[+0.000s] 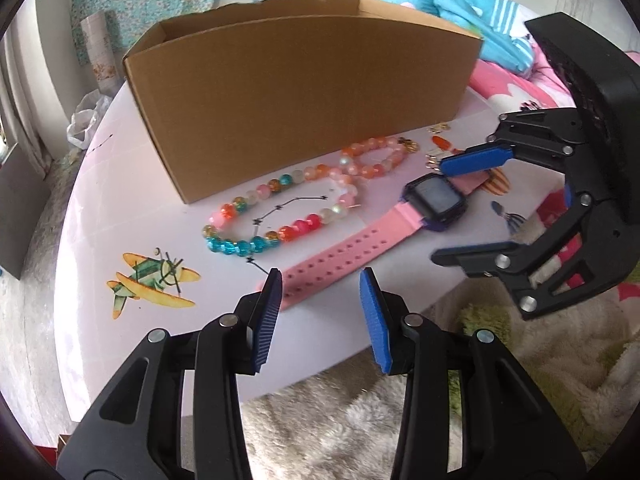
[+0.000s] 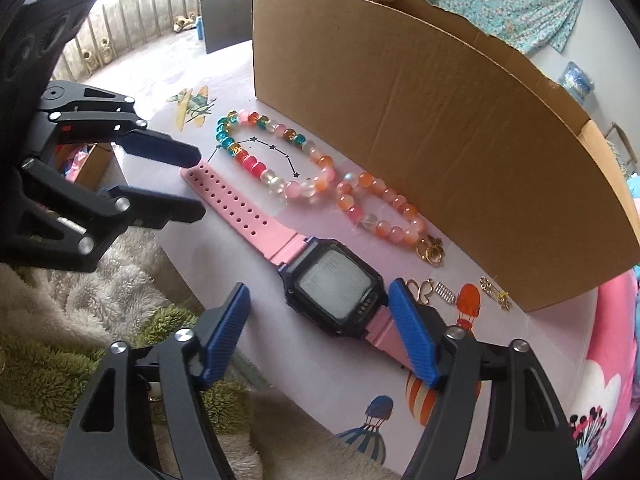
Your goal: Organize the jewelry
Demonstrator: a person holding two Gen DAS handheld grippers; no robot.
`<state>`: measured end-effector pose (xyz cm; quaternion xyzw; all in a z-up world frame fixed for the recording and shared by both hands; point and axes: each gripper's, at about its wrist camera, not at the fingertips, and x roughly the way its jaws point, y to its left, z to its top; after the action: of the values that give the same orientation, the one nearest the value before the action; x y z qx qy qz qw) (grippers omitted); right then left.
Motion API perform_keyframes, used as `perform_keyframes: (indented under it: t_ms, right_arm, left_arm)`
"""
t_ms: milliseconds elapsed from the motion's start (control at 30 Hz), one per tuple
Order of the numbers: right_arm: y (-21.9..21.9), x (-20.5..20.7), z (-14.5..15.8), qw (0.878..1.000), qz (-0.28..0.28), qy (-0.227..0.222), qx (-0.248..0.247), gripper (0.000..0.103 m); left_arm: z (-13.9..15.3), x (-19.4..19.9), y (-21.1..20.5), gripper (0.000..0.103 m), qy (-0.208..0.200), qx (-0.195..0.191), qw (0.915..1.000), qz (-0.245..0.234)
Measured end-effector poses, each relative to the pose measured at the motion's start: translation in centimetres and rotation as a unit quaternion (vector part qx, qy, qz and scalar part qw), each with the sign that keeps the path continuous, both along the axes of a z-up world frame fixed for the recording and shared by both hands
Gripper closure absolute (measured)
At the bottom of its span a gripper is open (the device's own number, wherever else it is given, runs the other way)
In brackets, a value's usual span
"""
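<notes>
- Both tongs, left [image 1: 320,312] and right [image 2: 320,332], are held wide open, nothing gripped
- The pink-strapped watch [image 2: 332,280] is laid near the worktop [image 1: 100,208] edge, beside the bead strings [image 2: 280,168]

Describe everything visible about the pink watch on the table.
The pink watch lies flat and stretched out, face up, on the white table. Its dark, squarish case holds a blank grey screen, with purple trim at the edges. The pink strap looks like soft rubber; the long end carries rows of holes. The bead bracelets lie just beside it, by the cardboard box. The open left gripper brackets the holed strap end; the open right gripper straddles the case, neither clearly gripping.
</notes>
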<state>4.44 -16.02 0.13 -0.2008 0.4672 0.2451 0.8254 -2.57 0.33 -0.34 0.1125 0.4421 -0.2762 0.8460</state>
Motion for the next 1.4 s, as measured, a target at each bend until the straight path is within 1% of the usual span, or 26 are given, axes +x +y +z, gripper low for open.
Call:
perform_keyframes:
  t_ms: [100,167,267,367,433,467,500,567,633,733,767,900,933,967,1000,1033,1167,1233,1333,1400]
  right_arm:
    - [-0.2,-0.4,0.1,1.0,-0.011,-0.001,0.002,0.05]
    - [-0.6,-0.3,0.1,1.0,-0.016,0.008,0.005,0.054]
    - [-1.2,0.3,0.0,0.999,-0.011,0.029,0.012,0.055]
    - [-1.0,0.3,0.0,0.999,0.003,0.032,0.002,0.055]
    - [-0.9,0.6,0.0,0.999,0.011,0.043,0.005,0.058]
    - [-0.9,0.6,0.0,0.998,0.015,0.053,0.01,0.063]
    - [-1.0,1.7,0.1,0.998,0.017,0.062,0.014,0.066]
    - [-1.4,2.4,0.0,0.996,0.024,0.084,0.033,0.066]
    - [-1.6,2.8,0.0,0.994,0.036,0.092,0.038,0.066]
    - [-1.4,2.8,-0.1,0.994,0.053,0.091,0.029,0.067]
    - [-1.6,3.6,0.1,0.994,0.058,0.09,0.026,0.067]
    - [-1.4,3.6,0.1,0.994,0.06,0.089,0.032,0.067]
    - [-1.5,3.9,0.1,0.994,0.059,0.087,0.034,0.067]
    - [-1.6,3.8,0.1,0.994,0.056,0.085,0.038,0.067]
    - [-2.2,3.9,0.1,0.994,0.052,0.083,0.041,0.067]
    - [-2.6,3.6,0.2,0.995,0.046,0.08,0.046,0.067]
    - [-3.4,2.5,0.1,0.996,0.018,0.064,0.06,0.066]
    - [-3.5,1.6,0.1,0.997,0.006,0.053,0.057,0.066]
    - [-3.8,0.6,0.0,0.998,-0.009,0.036,0.048,0.066]
    - [-4.0,0.1,0.0,0.999,-0.021,0.026,0.038,0.066]
  left_arm:
    - [0.3,-1.2,-0.7,0.064,-0.014,0.007,0.9997,-0.021]
    - [0.5,-1.6,-1.3,0.064,-0.023,0.012,0.9992,-0.03]
    - [0.7,-1.5,-2.0,0.064,-0.035,0.021,0.9982,-0.043]
    - [0.8,-1.6,-2.7,0.064,-0.056,0.039,0.9963,-0.053]
    - [1.0,-1.7,-3.2,0.064,-0.076,0.056,0.9938,-0.059]
    - [1.0,-1.7,-3.6,0.064,-0.084,0.062,0.9927,-0.061]
    - [1.0,-1.8,-3.9,0.064,-0.094,0.071,0.9908,-0.066]
    - [0.9,-1.7,-4.6,0.064,-0.109,0.089,0.9872,-0.075]
    - [0.5,-1.5,-5.1,0.064,-0.118,0.108,0.984,-0.079]
    - [0.2,-1.0,-5.4,0.064,-0.126,0.119,0.9815,-0.081]
    - [0.2,-0.7,-5.3,0.064,-0.128,0.119,0.9812,-0.082]
    - [-0.3,-0.3,-5.8,0.065,-0.137,0.139,0.9774,-0.082]
    - [-0.4,-0.8,-6.1,0.075,-0.138,0.142,0.9768,-0.081]
    - [-0.3,-0.8,-5.3,0.085,-0.138,0.145,0.9766,-0.079]
    - [-0.4,-0.8,-5.2,0.089,-0.137,0.147,0.9766,-0.076]
    - [-0.2,-0.5,-5.1,0.093,-0.137,0.147,0.9769,-0.073]
    - [0.6,0.2,-4.0,0.095,-0.111,0.111,0.9851,-0.07]
    - [0.9,0.8,-3.8,0.095,-0.091,0.094,0.989,-0.069]
    - [1.1,2.2,-2.9,0.096,-0.051,0.065,0.9946,-0.063]
    - [1.2,2.4,-2.5,0.097,-0.042,0.06,0.9956,-0.058]
